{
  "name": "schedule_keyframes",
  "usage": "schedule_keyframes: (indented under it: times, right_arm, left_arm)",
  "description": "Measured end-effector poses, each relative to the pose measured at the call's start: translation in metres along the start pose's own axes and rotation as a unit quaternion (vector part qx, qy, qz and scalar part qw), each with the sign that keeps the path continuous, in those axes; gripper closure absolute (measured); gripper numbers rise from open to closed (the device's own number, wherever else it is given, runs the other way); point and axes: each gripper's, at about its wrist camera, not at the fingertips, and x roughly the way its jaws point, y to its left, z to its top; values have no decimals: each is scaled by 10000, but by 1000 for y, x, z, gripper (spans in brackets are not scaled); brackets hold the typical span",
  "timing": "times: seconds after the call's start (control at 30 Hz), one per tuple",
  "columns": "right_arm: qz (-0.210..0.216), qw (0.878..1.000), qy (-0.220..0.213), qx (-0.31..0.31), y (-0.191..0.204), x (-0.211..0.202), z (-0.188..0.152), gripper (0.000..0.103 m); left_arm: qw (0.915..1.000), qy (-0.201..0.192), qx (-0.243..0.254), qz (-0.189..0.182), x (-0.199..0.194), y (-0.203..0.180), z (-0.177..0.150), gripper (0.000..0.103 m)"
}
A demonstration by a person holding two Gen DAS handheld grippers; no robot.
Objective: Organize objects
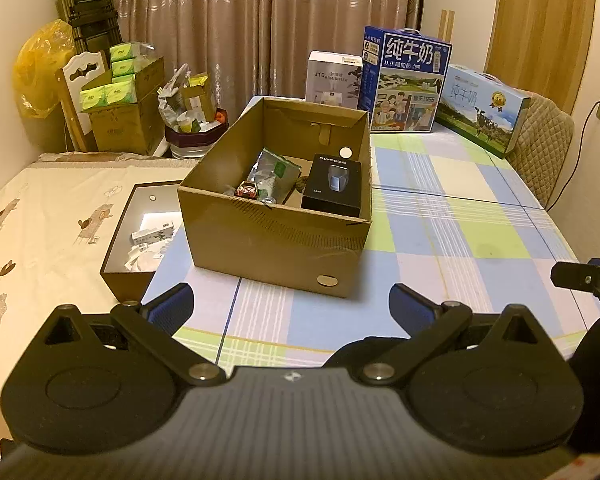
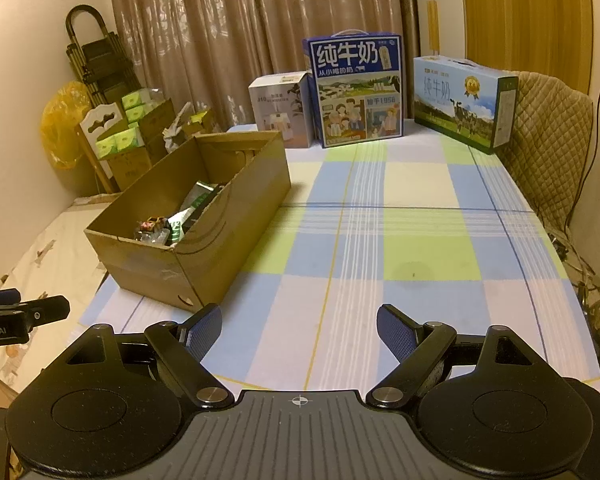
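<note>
Both tools empty, jaws apart: left tool [image 1: 292, 304], right tool [image 2: 299, 330]. Cardboard box [image 1: 276, 236] just ahead of left tool on worktop [image 2: 380, 240]. Black carton [image 1: 332, 188] inside, visible from left wrist only, hidden from right.

In the right wrist view the near wall of the box [image 2: 204, 236] hides most of what lies inside; only green packets [image 2: 188, 216] and a small dark wrapper [image 2: 152, 224] show above it, too small to read. The left tool [image 2: 20, 316] is cut by the left edge. In the left wrist view the right tool [image 1: 592, 280] is cut by the right edge, and the tray [image 1: 116, 240] is partly behind the box.
</note>
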Motion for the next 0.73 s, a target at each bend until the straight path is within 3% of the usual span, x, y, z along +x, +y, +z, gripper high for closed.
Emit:
schedule_keyframes:
  times: [0.73]
  right_arm:
    - [-3,10000,3,8,-1,1,-1,21]
  left_arm:
    - [9998,-148,-32,-118,-2,-5,2,1]
